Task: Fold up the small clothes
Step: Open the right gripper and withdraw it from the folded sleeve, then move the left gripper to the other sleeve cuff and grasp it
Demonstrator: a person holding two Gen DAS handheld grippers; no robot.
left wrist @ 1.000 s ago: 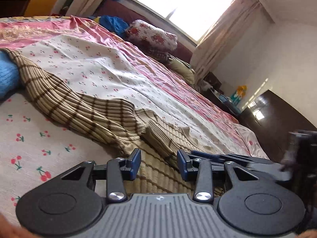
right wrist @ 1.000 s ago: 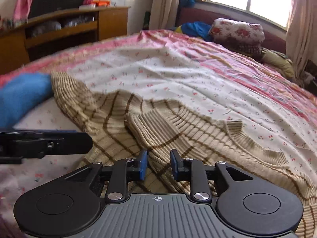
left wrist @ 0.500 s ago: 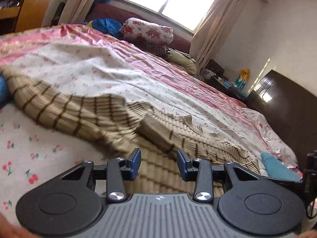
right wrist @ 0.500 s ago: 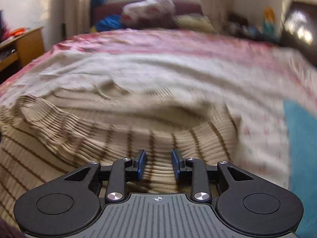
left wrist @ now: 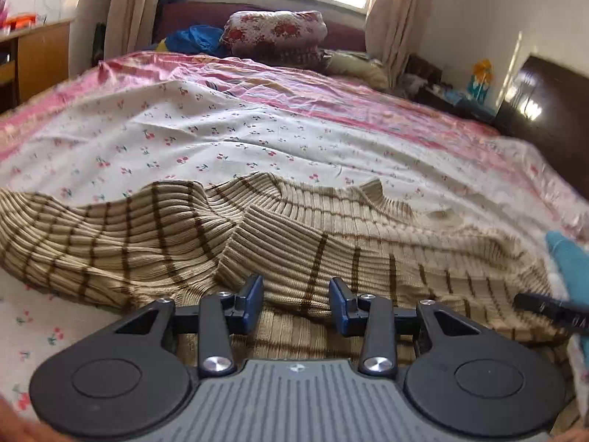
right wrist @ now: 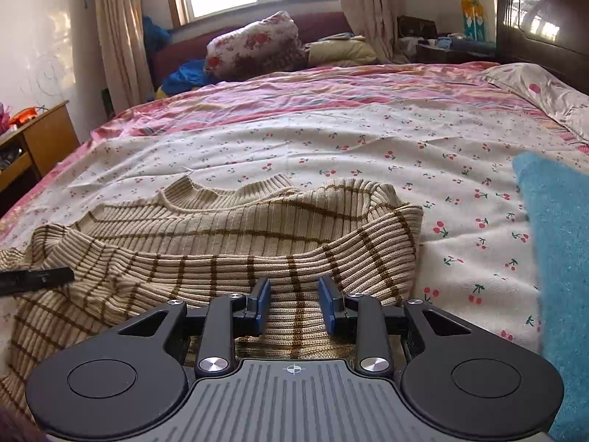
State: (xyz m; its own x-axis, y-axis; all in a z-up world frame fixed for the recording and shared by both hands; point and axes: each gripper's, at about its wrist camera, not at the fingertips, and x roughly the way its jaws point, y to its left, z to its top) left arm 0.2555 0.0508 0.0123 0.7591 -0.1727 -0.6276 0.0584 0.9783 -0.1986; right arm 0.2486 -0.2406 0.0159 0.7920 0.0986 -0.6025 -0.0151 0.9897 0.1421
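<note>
A beige ribbed sweater with brown check lines (left wrist: 294, 243) lies rumpled on the cherry-print bed sheet (left wrist: 221, 140). It also shows in the right wrist view (right wrist: 228, 243), with its neckline toward the window and one side folded over. My left gripper (left wrist: 296, 304) is open and empty just above the sweater's near edge. My right gripper (right wrist: 294, 307) is open and empty over the sweater's near hem. The tip of the other gripper shows at the right edge of the left view (left wrist: 552, 311) and the left edge of the right view (right wrist: 33, 278).
A blue-teal cloth (right wrist: 556, 258) lies on the bed right of the sweater. Pillows and bedding (right wrist: 254, 44) are piled by the window. A wooden cabinet (right wrist: 33, 143) stands left of the bed, a dark headboard (right wrist: 541, 18) at the right.
Both grippers swung round to face the window and the sweater's near edge. The right view was blurred half a second ago and is now steady. Both jaws stay open.
</note>
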